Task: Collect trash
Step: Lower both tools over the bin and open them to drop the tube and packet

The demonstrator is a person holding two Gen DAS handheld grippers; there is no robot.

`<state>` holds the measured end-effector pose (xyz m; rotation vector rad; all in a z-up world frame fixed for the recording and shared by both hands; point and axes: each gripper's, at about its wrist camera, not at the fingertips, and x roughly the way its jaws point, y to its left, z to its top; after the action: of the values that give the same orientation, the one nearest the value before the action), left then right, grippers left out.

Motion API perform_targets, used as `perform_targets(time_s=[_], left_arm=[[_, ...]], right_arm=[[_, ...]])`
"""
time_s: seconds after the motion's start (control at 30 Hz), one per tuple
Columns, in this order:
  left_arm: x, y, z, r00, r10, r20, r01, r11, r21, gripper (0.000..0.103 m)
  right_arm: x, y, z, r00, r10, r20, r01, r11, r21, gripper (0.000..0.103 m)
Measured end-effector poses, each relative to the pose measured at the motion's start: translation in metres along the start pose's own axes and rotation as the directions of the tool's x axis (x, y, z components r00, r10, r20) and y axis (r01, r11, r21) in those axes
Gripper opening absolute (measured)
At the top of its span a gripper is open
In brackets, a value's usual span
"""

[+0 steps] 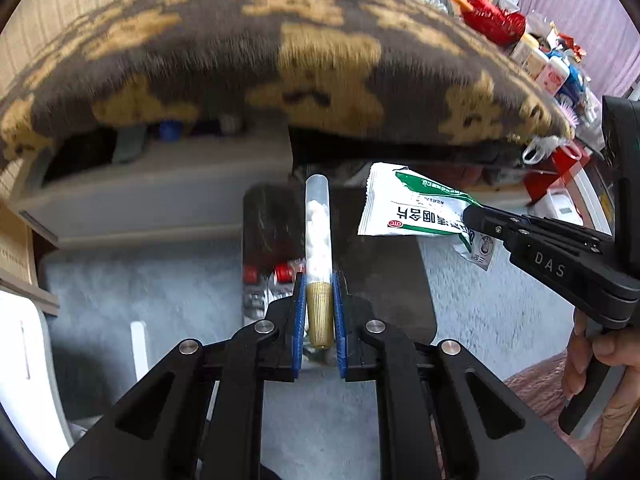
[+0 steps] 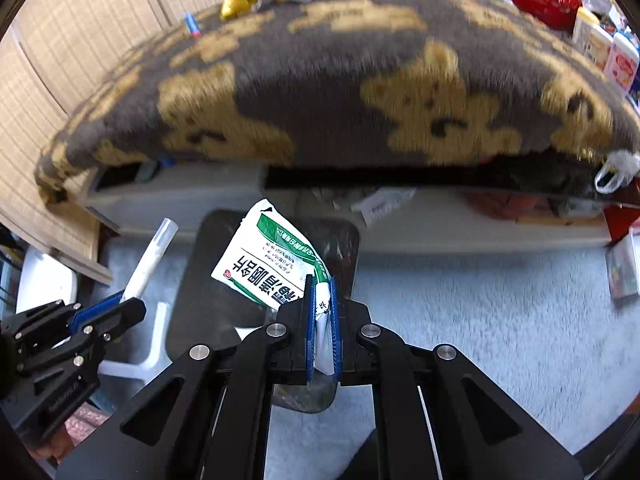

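Observation:
My left gripper (image 1: 319, 280) is shut on a clear plastic tube (image 1: 318, 228) with white contents and a ribbed gold cap; the blue pads clamp the cap. The same tube (image 2: 150, 260) shows at the left of the right wrist view, sticking up from the left gripper (image 2: 120, 300). My right gripper (image 2: 321, 280) is shut on a white and green medicine packet (image 2: 264, 260). In the left wrist view that packet (image 1: 408, 208) hangs from the right gripper (image 1: 476, 216) at the right. Both items hover over a dark bin (image 2: 200, 280) on the floor.
A brown blanket with tan bears (image 1: 240, 60) drapes over a table above a grey shelf (image 1: 160, 200). Wrappers and bottles (image 1: 540, 60) lie on top at the back. Pale blue carpet (image 2: 480, 320) covers the floor. A hand (image 1: 600, 360) holds the right gripper's handle.

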<state>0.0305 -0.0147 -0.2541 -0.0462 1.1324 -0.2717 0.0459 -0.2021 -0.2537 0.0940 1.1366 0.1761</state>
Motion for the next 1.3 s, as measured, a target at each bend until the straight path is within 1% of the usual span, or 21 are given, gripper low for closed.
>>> perform_targets(time_s=[0.1,0.23,0.4,0.5,0.67,0.87,0.93,0.97,1.0,1.03,1.07,1.1,1.13,1.17,1.2,1.23,1.27,1.3], left_arm=[[0.01,0.001,-0.004,1.0,0.0,-0.021,0.0,1.0,0.0,0.011],[0.02,0.002,-0.006,0.999,-0.008,-0.045,0.008,1.0,0.004,0.011],[0.033,0.001,-0.008,0.997,-0.025,-0.074,0.025,1.0,0.008,0.011],[0.036,0.002,-0.01,0.996,-0.026,-0.081,0.027,1.0,0.012,0.011],[0.037,0.004,-0.007,0.996,-0.03,-0.081,0.031,0.999,0.01,0.012],[0.039,0.0,-0.006,0.994,-0.048,-0.099,0.049,0.999,0.014,0.012],[0.039,0.002,-0.006,0.994,-0.043,-0.1,0.044,0.999,0.01,0.012],[0.039,0.003,-0.006,0.994,-0.04,-0.101,0.041,0.999,0.006,0.015],[0.039,0.004,-0.006,0.994,-0.038,-0.1,0.039,0.999,0.003,0.023],[0.038,0.004,-0.005,0.995,-0.036,-0.097,0.036,0.999,0.001,0.028],[0.037,0.005,-0.005,0.995,-0.033,-0.091,0.033,0.999,-0.003,0.035],[0.036,0.005,-0.005,0.996,-0.031,-0.087,0.031,1.0,-0.005,0.037],[0.036,0.005,-0.005,0.996,-0.03,-0.085,0.03,1.0,-0.004,0.038],[0.035,0.005,-0.005,0.996,-0.027,-0.084,0.027,1.0,-0.004,0.043],[0.035,0.006,-0.005,0.997,-0.018,-0.081,0.018,1.0,-0.004,0.052],[0.034,0.006,-0.005,0.997,-0.013,-0.078,0.012,1.0,-0.005,0.057],[0.033,0.007,-0.006,0.997,-0.006,-0.074,0.006,1.0,-0.005,0.066],[0.032,0.007,-0.006,0.997,-0.003,-0.071,0.003,1.0,-0.004,0.073]], right_arm=[[0.005,0.001,-0.001,1.0,0.001,-0.016,-0.001,1.0,0.006,0.008],[0.015,0.0,-0.003,0.998,0.03,-0.048,-0.028,0.999,0.034,0.008],[0.025,0.007,-0.004,0.997,0.024,-0.073,-0.023,0.999,0.024,0.009],[0.029,0.006,-0.002,0.997,0.021,-0.079,-0.019,0.999,0.028,0.009],[0.033,0.007,0.0,0.995,0.04,-0.089,-0.037,0.999,0.033,0.01],[0.031,0.011,0.002,0.995,0.069,-0.072,-0.067,0.997,0.033,0.012],[0.031,0.01,0.003,0.995,0.063,-0.072,-0.061,0.998,0.034,0.013],[0.032,0.01,0.003,0.996,0.059,-0.073,-0.057,0.998,0.035,0.018],[0.031,0.009,0.003,0.996,0.057,-0.072,-0.054,0.998,0.039,0.024],[0.031,0.008,0.003,0.996,0.058,-0.067,-0.055,0.998,0.044,0.046],[0.029,0.007,0.004,0.997,0.059,-0.054,-0.056,0.997,0.051,0.067],[0.026,0.006,0.004,0.997,0.059,-0.04,-0.056,0.997,0.056,0.071],[0.023,0.005,0.005,0.998,0.051,-0.021,-0.049,0.997,0.058,0.071],[0.022,0.005,0.006,0.999,0.046,-0.014,-0.045,0.997,0.057,0.073],[0.021,0.004,0.006,0.999,0.039,-0.01,-0.038,0.998,0.059,0.076],[0.022,0.003,0.006,0.999,0.031,-0.009,-0.031,0.998,0.062,0.081],[0.022,0.003,0.006,1.0,0.021,-0.008,-0.02,0.998,0.062,0.089],[0.021,0.003,0.006,1.0,0.008,-0.006,-0.008,0.998,0.057,0.093]])
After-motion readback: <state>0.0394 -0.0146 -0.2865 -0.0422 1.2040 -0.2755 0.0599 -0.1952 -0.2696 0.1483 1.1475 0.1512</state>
